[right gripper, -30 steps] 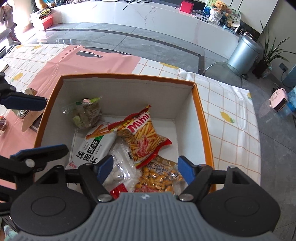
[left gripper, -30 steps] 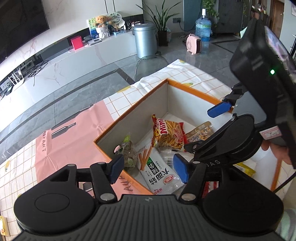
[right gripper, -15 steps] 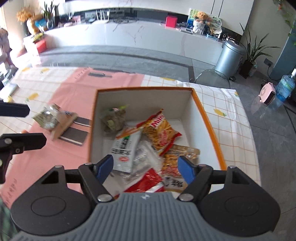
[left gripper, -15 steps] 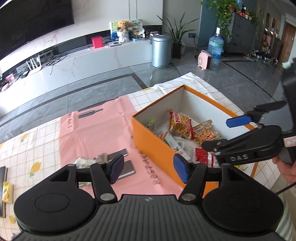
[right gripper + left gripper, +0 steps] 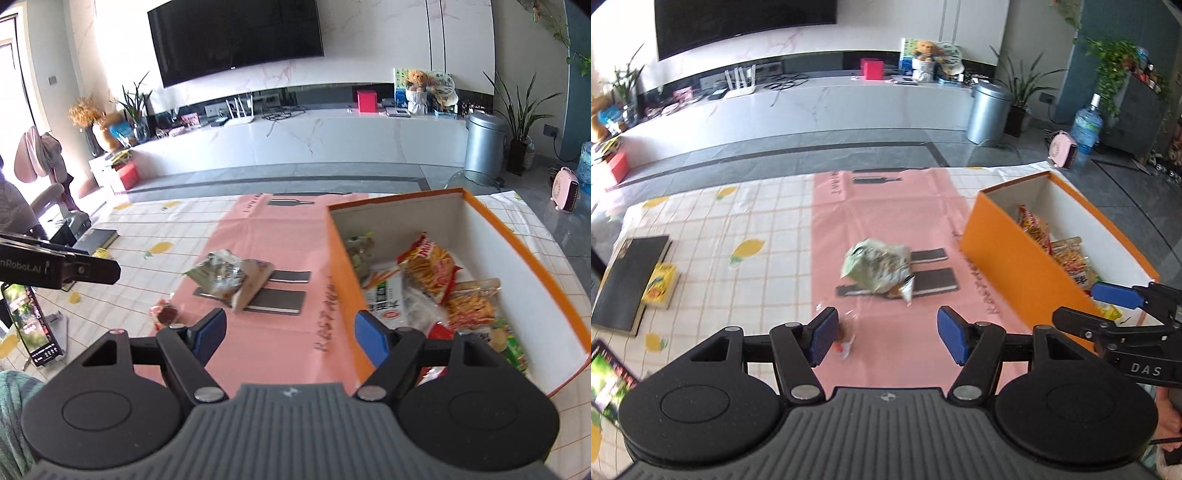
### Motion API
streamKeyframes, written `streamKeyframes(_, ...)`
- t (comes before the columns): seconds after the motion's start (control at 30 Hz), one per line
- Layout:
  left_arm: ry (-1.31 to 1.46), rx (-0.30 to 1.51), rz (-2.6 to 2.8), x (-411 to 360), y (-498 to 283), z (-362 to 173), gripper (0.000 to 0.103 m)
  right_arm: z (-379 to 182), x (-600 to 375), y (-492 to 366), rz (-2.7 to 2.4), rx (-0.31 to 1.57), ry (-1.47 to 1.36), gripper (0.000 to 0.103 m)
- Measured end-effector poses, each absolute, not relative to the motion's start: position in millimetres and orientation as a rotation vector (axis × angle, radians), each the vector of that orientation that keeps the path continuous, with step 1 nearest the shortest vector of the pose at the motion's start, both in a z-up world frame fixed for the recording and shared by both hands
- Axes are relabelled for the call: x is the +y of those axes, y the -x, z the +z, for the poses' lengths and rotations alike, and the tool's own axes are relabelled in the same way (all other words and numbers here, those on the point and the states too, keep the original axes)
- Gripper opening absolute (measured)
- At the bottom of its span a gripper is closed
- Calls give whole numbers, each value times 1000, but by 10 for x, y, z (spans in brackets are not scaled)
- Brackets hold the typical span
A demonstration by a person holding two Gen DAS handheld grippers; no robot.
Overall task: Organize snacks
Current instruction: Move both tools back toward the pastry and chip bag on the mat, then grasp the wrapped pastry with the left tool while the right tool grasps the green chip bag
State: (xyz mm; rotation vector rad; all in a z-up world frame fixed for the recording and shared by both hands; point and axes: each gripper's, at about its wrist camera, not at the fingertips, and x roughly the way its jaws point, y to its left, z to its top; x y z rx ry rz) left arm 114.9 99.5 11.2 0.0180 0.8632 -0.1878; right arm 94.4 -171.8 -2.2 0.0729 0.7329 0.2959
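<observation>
The left gripper hangs above the pink mat, its blue-padded fingers spread wide with nothing between them. Just beyond its left finger, a small clear-wrapped candy lies on the mat. The right gripper hovers at the mat's right side, fingers likewise apart and empty, its right finger over the near corner of the orange box.

Farther along the mat, near its middle, a crumpled pale-green snack bag rests on top of two dark strips, with a tan packet tucked against its near side. The orange box stands at the mat's right edge, touching it, and holds several snacks: a red-and-yellow bag of sticks, a white-and-green packet, a packet of orange nuts, and a small greenish bag in its far left corner.

Left of the mat, on the checked tablecloth, lie a dark book and a yellow packet beside it.
</observation>
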Motion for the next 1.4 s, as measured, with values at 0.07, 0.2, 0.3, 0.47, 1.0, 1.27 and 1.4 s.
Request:
streamKeyframes(0.07,-19,868,-162,1095,-1078,35,73,-75,-1630,-848,294,708,-83,74)
streamKeyframes(0.2,3,866,-149,1228,-972,-115,73,-201,-1504,-737,294,686,-86,73)
streamKeyframes(0.3,54,863,-136,1312,-948,-217,73,-294,-1407,-728,312,697,-53,72)
streamKeyframes(0.47,136,852,-119,1434,-1011,-328,72,-392,-1294,-822,332,712,-28,63)
streamKeyframes(1.0,310,928,-46,1626,-1532,-919,64,-783,-856,-1476,348,754,91,43)
streamKeyframes(1.27,462,984,-3,1761,-1719,-1188,68,-981,-619,-1751,407,740,233,47)
streamKeyframes(1.4,506,981,10,1774,-1799,-1231,68,-1025,-496,-1891,457,703,335,59)
